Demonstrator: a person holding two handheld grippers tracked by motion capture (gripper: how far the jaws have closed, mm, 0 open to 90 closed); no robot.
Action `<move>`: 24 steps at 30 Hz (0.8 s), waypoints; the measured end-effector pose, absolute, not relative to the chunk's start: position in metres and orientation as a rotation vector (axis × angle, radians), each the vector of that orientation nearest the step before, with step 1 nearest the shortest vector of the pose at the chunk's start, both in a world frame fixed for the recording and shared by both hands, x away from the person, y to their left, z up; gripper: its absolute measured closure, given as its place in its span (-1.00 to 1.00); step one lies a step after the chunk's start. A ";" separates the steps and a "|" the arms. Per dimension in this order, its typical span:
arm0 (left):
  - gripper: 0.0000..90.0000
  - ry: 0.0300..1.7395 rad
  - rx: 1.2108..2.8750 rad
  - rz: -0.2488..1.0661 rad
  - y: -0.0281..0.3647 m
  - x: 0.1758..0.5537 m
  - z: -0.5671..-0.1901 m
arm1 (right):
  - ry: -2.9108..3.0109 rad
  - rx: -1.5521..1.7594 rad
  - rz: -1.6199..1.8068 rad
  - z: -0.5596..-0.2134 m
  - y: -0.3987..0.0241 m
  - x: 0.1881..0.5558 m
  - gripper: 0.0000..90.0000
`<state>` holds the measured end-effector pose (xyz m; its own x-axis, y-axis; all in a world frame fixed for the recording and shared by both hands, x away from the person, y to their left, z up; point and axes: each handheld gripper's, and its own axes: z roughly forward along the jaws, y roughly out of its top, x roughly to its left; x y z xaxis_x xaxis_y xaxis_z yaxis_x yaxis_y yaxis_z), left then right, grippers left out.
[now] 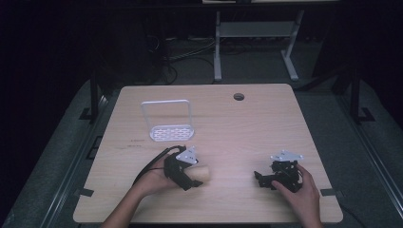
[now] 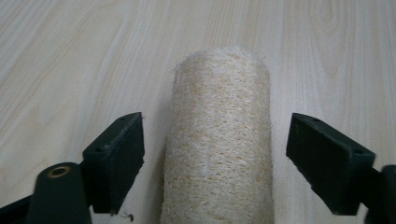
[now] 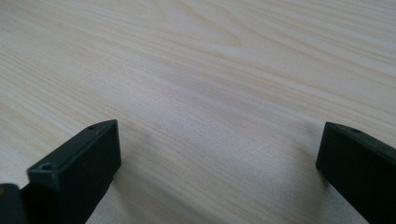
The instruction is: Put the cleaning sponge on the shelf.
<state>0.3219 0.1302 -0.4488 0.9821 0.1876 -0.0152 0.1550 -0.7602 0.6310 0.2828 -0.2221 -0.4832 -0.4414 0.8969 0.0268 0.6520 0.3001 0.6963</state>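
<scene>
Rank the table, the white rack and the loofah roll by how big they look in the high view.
1. table
2. white rack
3. loofah roll, partly hidden by the left gripper, so its full size is unsure.

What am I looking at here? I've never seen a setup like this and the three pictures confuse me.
There is no machine arm: a person sits at a wooden table and holds a hand-operated grasping tool in each hand. The high view looks down from above. The left tool is at its left, the right tool at its right. The other two pictures come from small cameras riding on each tool, looking out between its two black jaws.

In the left gripper view, a beige fibrous loofah roll lies on the table between the open jaws, with a gap on each side, so it is not gripped. In the right gripper view, the jaws stand open over bare wood. Farther back stands a white rack with a perforated base.
</scene>
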 end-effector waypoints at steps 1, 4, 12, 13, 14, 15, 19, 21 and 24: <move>-0.55 0.238 2.450 0.064 0.130 0.322 -0.449 | 2.206 1.389 0.916 -0.483 -0.222 0.283 -1.00; -0.52 0.235 2.456 0.065 0.130 0.322 -0.449 | 2.206 1.389 0.916 -0.483 -0.222 0.283 -1.00; -0.43 0.218 2.470 0.073 0.130 0.322 -0.450 | 2.206 1.389 0.916 -0.483 -0.222 0.283 -1.00; -0.43 0.219 2.470 0.071 0.130 0.322 -0.450 | 2.206 1.389 0.916 -0.483 -0.222 0.283 -1.00; -0.41 0.219 2.468 0.072 0.130 0.322 -0.450 | 2.206 1.389 0.916 -0.483 -0.222 0.283 -1.00; -0.37 0.216 2.470 0.070 0.130 0.322 -0.450 | 2.206 1.390 0.916 -0.483 -0.222 0.283 -1.00; -0.29 0.214 2.471 0.064 0.131 0.322 -0.450 | 2.206 1.389 0.916 -0.483 -0.222 0.283 -1.00; -0.26 0.213 2.473 0.060 0.131 0.322 -0.450 | 2.206 1.390 0.916 -0.483 -0.222 0.283 -1.00; -0.20 0.206 2.474 0.058 0.131 0.322 -0.450 | 2.206 1.389 0.916 -0.483 -0.222 0.283 -1.00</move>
<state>0.3215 0.1306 -0.4501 0.9867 0.1622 -0.0091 0.1336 -0.7786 0.6131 0.2828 -0.2222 -0.4832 -0.4417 0.8968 0.0266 0.6518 0.3004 0.6964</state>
